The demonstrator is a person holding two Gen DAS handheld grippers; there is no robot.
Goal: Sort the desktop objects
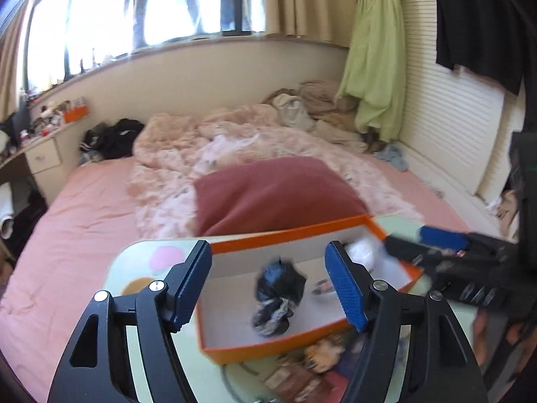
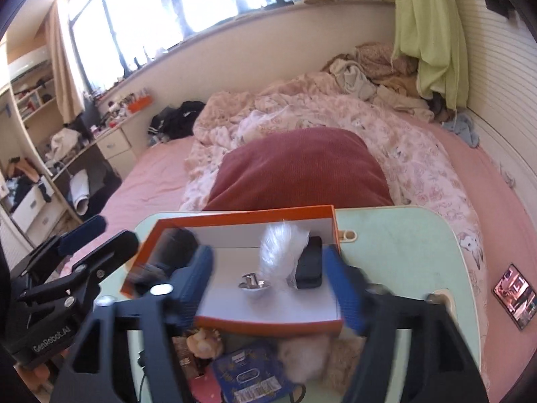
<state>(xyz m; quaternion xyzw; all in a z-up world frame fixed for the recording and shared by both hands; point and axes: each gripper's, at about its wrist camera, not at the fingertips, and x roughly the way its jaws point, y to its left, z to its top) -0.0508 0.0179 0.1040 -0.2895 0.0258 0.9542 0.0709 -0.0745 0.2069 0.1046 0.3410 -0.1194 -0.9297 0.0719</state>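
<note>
Hovering over the orange box (image 1: 312, 342) at lower centre, both the left tongs (image 1: 268, 285) and right tongs (image 2: 268, 285) stand open and empty. Sorting looks mid-way: a dark furry bundle (image 1: 278, 292), white wrapper (image 2: 285, 248) and black case (image 2: 310, 262) lie inside. Next probably comes the clutter on the bench (image 2: 402, 252) below the box, like the blue tin (image 2: 248, 376).

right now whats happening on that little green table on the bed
A person is sorting small items into an orange box on the green table. Both the left gripper and the right gripper hang open and empty above it. Inside lie a dark furry bundle, a white feathery piece, a black case and a small metal part. More clutter waits in front of the box.
</note>
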